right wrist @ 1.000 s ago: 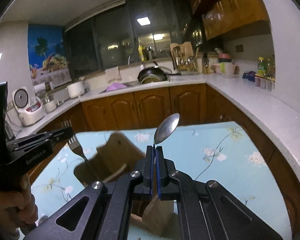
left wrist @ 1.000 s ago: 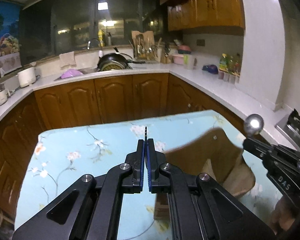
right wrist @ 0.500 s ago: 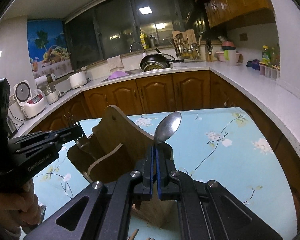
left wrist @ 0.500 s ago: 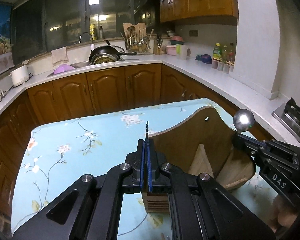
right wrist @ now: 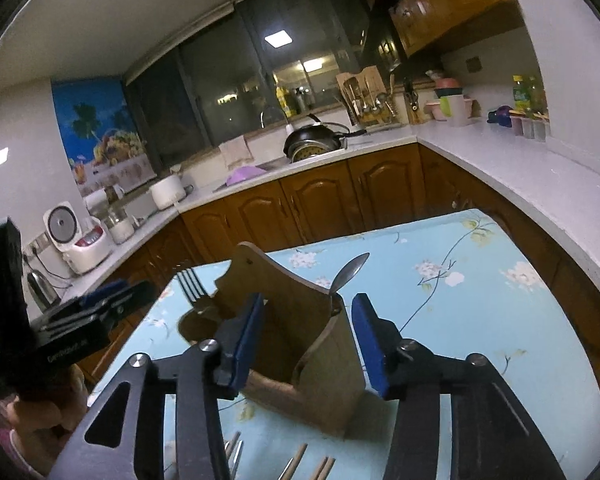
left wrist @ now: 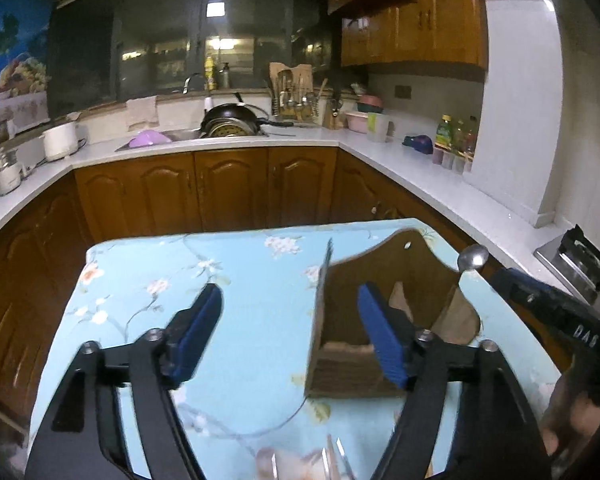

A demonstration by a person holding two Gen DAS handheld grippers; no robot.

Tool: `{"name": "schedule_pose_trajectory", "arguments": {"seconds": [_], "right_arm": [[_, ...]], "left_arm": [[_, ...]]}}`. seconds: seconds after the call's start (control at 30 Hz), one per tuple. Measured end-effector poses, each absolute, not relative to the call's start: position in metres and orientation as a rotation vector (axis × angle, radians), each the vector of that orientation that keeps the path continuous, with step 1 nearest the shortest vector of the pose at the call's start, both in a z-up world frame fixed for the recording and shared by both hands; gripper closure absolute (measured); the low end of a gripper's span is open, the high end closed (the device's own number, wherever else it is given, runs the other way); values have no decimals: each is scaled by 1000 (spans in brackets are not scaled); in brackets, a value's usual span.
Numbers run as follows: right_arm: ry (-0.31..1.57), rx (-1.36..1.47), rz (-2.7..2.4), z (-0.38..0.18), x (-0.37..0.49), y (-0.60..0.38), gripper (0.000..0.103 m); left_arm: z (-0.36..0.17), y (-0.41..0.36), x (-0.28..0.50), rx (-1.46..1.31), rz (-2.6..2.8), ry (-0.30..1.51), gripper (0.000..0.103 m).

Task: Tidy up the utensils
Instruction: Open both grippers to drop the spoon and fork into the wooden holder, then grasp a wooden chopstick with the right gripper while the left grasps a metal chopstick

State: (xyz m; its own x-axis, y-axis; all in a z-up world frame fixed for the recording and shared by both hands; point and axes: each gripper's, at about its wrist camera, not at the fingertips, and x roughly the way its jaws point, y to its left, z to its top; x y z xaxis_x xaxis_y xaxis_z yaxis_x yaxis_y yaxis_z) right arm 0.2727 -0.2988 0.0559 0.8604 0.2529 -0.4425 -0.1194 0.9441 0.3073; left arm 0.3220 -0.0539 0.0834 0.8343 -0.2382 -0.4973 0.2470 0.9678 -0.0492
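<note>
Left wrist view: looks forward and slightly down along its own fingers [left wrist: 204, 320] from close above the worktop [left wrist: 240, 320], wooden holder [left wrist: 400, 280] right of centre, kitchen counter beyond. Right wrist view: same heading, equally close, from the holder's [right wrist: 296, 320] other side. Both share the holder, the worktop [right wrist: 460, 300], each other's gripper and the far counter.

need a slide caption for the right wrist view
Open right gripper above the wooden utensil holder, spoon and fork standing in it.
</note>
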Motion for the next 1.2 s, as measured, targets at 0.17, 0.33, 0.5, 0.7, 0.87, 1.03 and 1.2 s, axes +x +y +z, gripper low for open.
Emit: {"name": "schedule_pose_trajectory", "arguments": {"seconds": [0.17, 0.33, 0.5, 0.7, 0.87, 1.03, 1.2], "right_arm": [[480, 284, 185, 60, 244, -303, 34], [518, 314, 175, 47, 212, -304, 26], [575, 328, 162, 31, 188, -302, 26], [632, 337, 165, 14, 164, -292, 26], [664, 347, 163, 3, 154, -284, 26], [686, 339, 174, -5, 155, -274, 26], [704, 312, 169, -9, 163, -265, 39]], "left_arm": [[74, -21, 288, -48, -218, 545, 14], [51, 5, 256, -111, -186, 602, 13], [29, 23, 225, -170, -165, 659, 13], [10, 29, 202, -178, -141, 708, 13], [-7, 34, 194, -186, -126, 755, 13], [-16, 33, 196, -169, -119, 789, 13], [-20, 30, 203, -149, -119, 815, 13]]}}
